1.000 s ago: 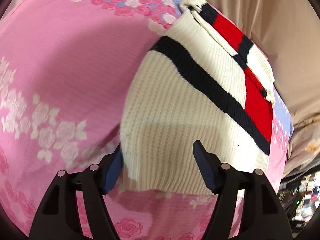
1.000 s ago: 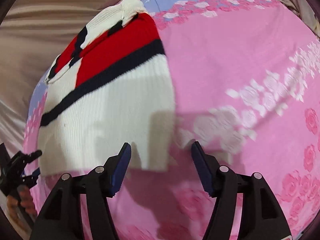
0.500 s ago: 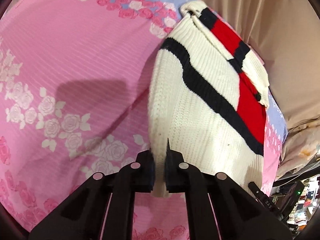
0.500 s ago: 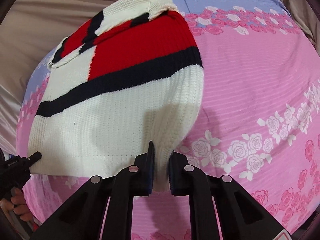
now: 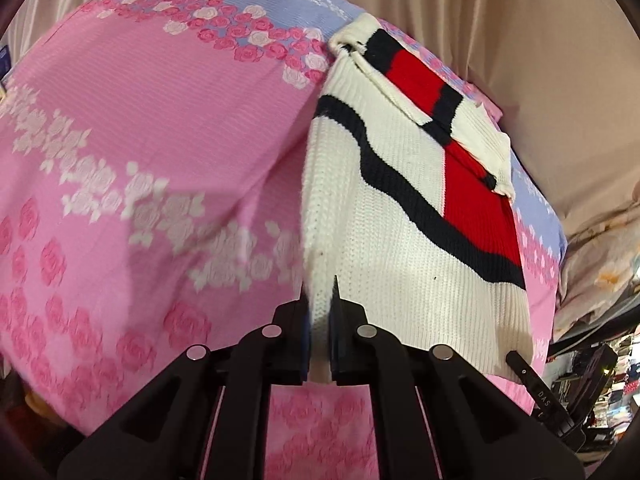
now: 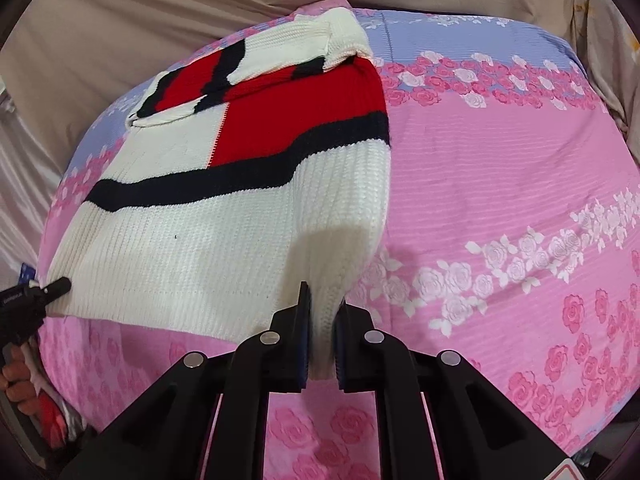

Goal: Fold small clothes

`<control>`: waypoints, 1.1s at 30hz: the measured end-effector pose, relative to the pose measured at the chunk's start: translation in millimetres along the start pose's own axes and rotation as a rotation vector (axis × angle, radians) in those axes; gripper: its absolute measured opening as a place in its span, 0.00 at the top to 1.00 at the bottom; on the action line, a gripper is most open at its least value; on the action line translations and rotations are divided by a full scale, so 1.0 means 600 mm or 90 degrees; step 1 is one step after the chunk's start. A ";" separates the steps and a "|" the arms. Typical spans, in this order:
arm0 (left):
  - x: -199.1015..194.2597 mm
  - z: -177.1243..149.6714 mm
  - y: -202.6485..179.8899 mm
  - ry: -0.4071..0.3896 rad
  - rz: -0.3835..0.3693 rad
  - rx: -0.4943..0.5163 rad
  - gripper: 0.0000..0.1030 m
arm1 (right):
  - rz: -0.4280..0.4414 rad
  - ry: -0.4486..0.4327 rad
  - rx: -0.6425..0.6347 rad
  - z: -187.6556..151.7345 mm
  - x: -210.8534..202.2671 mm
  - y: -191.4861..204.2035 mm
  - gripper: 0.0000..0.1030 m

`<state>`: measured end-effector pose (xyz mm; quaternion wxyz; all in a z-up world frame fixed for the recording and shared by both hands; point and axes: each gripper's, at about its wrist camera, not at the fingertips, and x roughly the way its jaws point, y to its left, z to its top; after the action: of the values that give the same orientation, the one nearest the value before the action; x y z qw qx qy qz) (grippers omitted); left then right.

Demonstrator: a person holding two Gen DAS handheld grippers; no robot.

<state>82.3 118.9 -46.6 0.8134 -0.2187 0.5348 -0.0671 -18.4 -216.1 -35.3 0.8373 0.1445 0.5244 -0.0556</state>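
Both grippers, spread a second ago, now pinch the sweater (image 6: 224, 236) hem, left gripper (image 5: 318, 320) and right gripper (image 6: 322, 324) each lifting a near corner, seemingly to fold it over the floral bedsheet (image 6: 500, 184).

A small knit sweater (image 5: 404, 208) (image 6: 224, 216), cream with a navy stripe and a red block, lies mostly flat on the bed. A sleeve is folded across its top. The two near hem corners are lifted and pinched, so the hem hangs taut and the side edges curl upward.
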 end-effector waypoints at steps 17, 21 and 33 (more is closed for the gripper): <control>-0.179 -0.206 0.043 0.129 0.058 0.035 0.95 | 0.142 0.194 -0.074 -0.223 -0.174 -0.082 0.92; -0.153 -0.028 -0.044 -0.020 -0.013 0.096 0.94 | 0.203 -0.038 0.020 -0.012 -0.165 -0.099 0.90; 0.055 0.185 -0.083 -0.117 0.025 0.068 0.36 | 0.055 -0.155 0.177 0.149 -0.025 -0.137 0.48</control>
<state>202.3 94.5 -15.8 0.8709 -0.1696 0.4574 -0.0596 31.6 -322.0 -0.4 0.8683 0.2731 0.3995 -0.1086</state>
